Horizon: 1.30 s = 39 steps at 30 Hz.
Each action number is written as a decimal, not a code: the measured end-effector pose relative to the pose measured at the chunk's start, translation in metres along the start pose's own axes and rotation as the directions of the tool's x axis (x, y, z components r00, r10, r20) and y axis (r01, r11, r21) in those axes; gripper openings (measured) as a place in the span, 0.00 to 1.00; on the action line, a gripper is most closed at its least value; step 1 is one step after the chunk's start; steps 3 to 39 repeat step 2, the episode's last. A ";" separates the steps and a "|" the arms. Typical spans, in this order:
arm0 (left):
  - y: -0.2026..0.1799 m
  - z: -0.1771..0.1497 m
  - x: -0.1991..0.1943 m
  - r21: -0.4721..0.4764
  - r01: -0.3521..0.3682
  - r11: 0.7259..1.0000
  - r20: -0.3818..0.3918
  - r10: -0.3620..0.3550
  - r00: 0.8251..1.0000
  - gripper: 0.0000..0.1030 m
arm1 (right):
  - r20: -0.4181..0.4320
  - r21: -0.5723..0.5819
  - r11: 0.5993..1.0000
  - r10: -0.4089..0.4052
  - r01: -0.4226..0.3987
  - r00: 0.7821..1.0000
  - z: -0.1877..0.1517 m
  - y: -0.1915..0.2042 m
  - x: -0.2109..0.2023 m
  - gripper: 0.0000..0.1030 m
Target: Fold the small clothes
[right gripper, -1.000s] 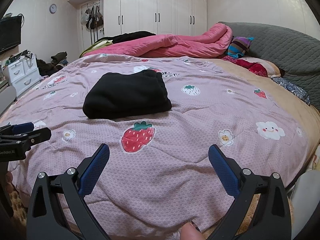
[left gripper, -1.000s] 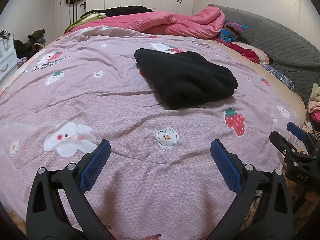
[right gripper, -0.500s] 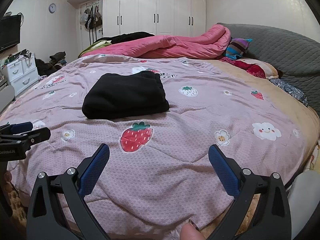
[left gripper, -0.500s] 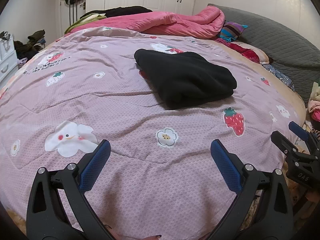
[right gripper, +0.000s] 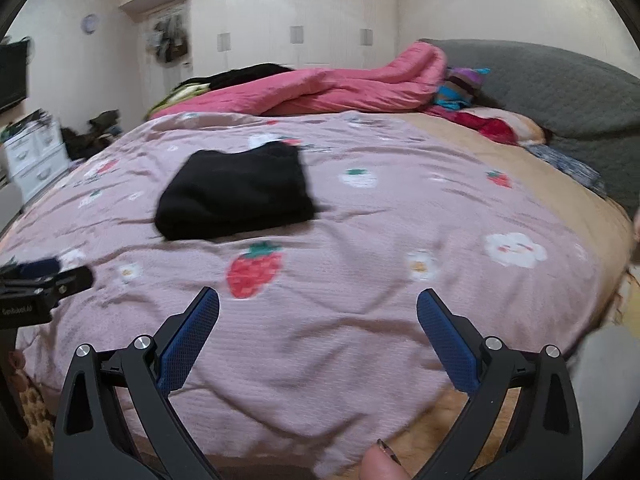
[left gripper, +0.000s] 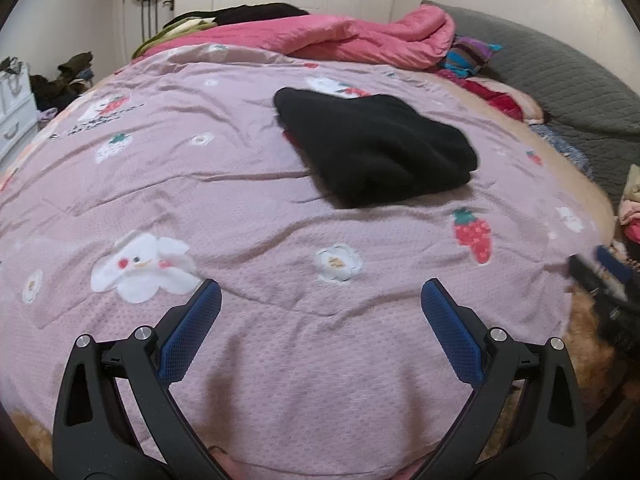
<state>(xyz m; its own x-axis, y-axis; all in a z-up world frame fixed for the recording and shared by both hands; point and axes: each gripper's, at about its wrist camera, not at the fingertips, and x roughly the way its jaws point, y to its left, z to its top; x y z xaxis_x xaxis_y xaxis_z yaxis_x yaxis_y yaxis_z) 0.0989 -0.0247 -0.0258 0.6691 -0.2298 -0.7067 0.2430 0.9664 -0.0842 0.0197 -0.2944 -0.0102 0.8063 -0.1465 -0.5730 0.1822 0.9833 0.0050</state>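
Note:
A black garment [left gripper: 376, 152], folded into a thick rectangle, lies on the pink strawberry-print quilt [left gripper: 248, 208] in the middle of the bed; in the right wrist view the same black garment [right gripper: 236, 196] sits left of centre. My left gripper [left gripper: 320, 300] hangs open over the quilt's near edge, well short of the garment, with nothing between its blue pads. My right gripper [right gripper: 318, 308] is open too, empty, over the quilt near a big strawberry print. Each gripper shows at the edge of the other's view, blurred.
A crumpled pink duvet [left gripper: 360, 40] and dark clothes lie at the bed's far side, with coloured cushions [left gripper: 472, 54] and a grey padded headboard [left gripper: 560, 76] on the right. White drawers [right gripper: 36, 156] and a clothes heap stand on the left, wardrobes behind.
Both grippers have drawn back and lifted a little from the bed; the right view has swung and is blurred. The black garment has not moved. Both stay open.

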 end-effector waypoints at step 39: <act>0.015 0.003 0.002 -0.043 -0.026 0.999 -0.006 0.026 1.000 0.91 | 0.009 0.041 0.996 -0.076 0.075 0.997 0.002 -0.027 -0.007 0.96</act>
